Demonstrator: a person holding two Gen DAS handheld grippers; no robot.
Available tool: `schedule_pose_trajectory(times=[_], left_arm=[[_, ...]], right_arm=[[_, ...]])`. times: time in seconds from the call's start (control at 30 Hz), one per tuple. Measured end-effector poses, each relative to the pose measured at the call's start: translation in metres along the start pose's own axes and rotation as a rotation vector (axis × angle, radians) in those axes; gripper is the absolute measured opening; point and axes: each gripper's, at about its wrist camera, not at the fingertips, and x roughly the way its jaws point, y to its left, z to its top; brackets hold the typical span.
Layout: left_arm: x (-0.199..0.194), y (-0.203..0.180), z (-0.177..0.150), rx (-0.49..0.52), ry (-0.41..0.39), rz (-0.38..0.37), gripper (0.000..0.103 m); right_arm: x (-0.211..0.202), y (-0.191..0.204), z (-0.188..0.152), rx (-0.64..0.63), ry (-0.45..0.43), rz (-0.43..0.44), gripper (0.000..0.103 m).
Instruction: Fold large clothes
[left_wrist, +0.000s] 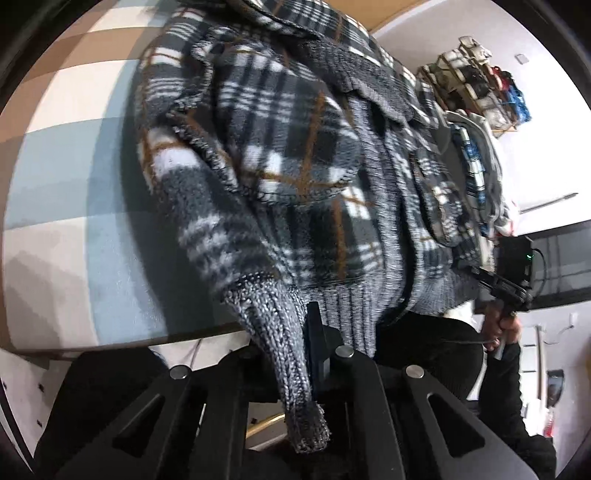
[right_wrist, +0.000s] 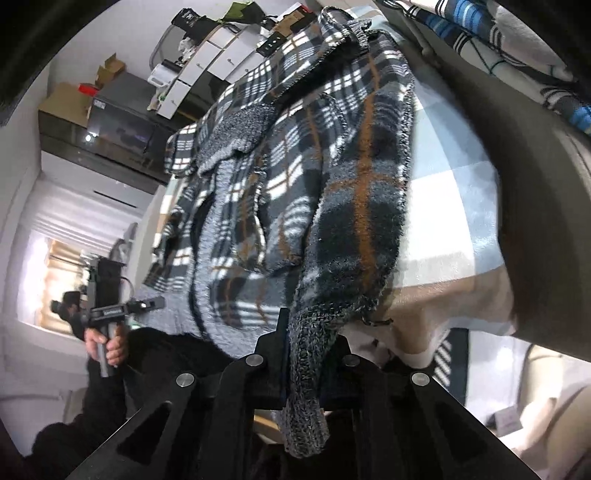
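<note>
A plaid fleece jacket (left_wrist: 280, 155) in grey, white and brown, with grey knit cuffs and hem, lies spread on a checked bed cover (left_wrist: 74, 166). My left gripper (left_wrist: 293, 332) is shut on one knit cuff (left_wrist: 295, 387), which hangs down between the fingers. In the right wrist view the same jacket (right_wrist: 295, 184) stretches away from me, and my right gripper (right_wrist: 310, 332) is shut on the other knit cuff (right_wrist: 306, 391). Each view also shows the other gripper at the jacket's hem, held by a hand: the right gripper (left_wrist: 478, 275) and the left gripper (right_wrist: 155, 303).
A pile of folded clothes (left_wrist: 476, 166) sits beyond the jacket, with a shelf of bags (left_wrist: 476, 85) behind it. A dark brown padded edge (right_wrist: 535, 184) borders the bed cover (right_wrist: 450, 206). A white drawer cabinet (right_wrist: 207, 74) stands by the far wall. The person's dark clothing (left_wrist: 424, 350) is below the hem.
</note>
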Motion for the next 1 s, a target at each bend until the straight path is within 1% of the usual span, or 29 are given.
schedule_pose_trajectory(times=[0.03, 0.07, 0.1, 0.13, 0.27, 0.33, 0.37, 0.4, 0.43, 0.5, 0.57, 0.6, 0.7, 0.77, 0.83, 0.9, 0.97, 1.0], left_arm=[[-0.003, 0.002, 0.001, -0.006, -0.004, -0.018, 0.005], [-0.006, 0.001, 0.004, -0.007, -0.001, -0.06, 0.005], [-0.011, 0.001, 0.009, -0.011, -0.024, -0.114, 0.005], [-0.015, 0.0, 0.012, -0.009, -0.037, -0.135, 0.005], [-0.032, -0.009, 0.035, 0.005, -0.057, -0.202, 0.005], [-0.04, -0.013, 0.054, -0.019, -0.07, -0.243, 0.005], [-0.044, -0.017, 0.063, -0.011, -0.075, -0.253, 0.005], [-0.051, -0.022, 0.077, -0.005, -0.095, -0.249, 0.005], [-0.054, -0.024, 0.086, -0.01, -0.103, -0.252, 0.005], [-0.059, -0.023, 0.111, -0.058, -0.111, -0.296, 0.005], [-0.061, -0.019, 0.144, -0.122, -0.128, -0.315, 0.005], [-0.061, -0.016, 0.154, -0.139, -0.136, -0.311, 0.005], [-0.058, 0.0, 0.199, -0.221, -0.155, -0.287, 0.005], [-0.052, 0.007, 0.22, -0.258, -0.159, -0.262, 0.005], [-0.046, 0.019, 0.234, -0.294, -0.15, -0.246, 0.005], [-0.039, 0.033, 0.248, -0.332, -0.142, -0.238, 0.005], [-0.035, 0.044, 0.255, -0.374, -0.151, -0.222, 0.005], [-0.034, 0.048, 0.258, -0.373, -0.144, -0.216, 0.005]], right_arm=[[0.0, -0.001, 0.003, 0.021, -0.003, 0.031, 0.01], [-0.001, -0.003, 0.006, 0.051, -0.009, 0.08, 0.01], [-0.002, -0.003, 0.008, 0.064, -0.014, 0.112, 0.01], [-0.005, 0.0, 0.014, 0.066, -0.03, 0.146, 0.01], [-0.019, 0.017, 0.039, 0.052, -0.083, 0.244, 0.01], [-0.024, 0.028, 0.055, 0.053, -0.097, 0.268, 0.01], [-0.024, 0.033, 0.063, 0.055, -0.104, 0.278, 0.01], [-0.025, 0.037, 0.072, 0.058, -0.108, 0.29, 0.01], [-0.024, 0.044, 0.088, 0.066, -0.113, 0.301, 0.01], [-0.023, 0.049, 0.11, 0.09, -0.126, 0.302, 0.01], [-0.016, 0.054, 0.139, 0.129, -0.134, 0.306, 0.01], [-0.013, 0.056, 0.152, 0.144, -0.134, 0.303, 0.01], [-0.003, 0.053, 0.195, 0.21, -0.15, 0.294, 0.01], [0.005, 0.044, 0.224, 0.26, -0.145, 0.265, 0.01], [0.016, 0.029, 0.251, 0.323, -0.116, 0.224, 0.01], [0.023, 0.014, 0.268, 0.377, -0.11, 0.188, 0.01], [0.032, -0.002, 0.287, 0.419, -0.095, 0.138, 0.01], [0.036, -0.009, 0.293, 0.44, -0.087, 0.123, 0.01]])
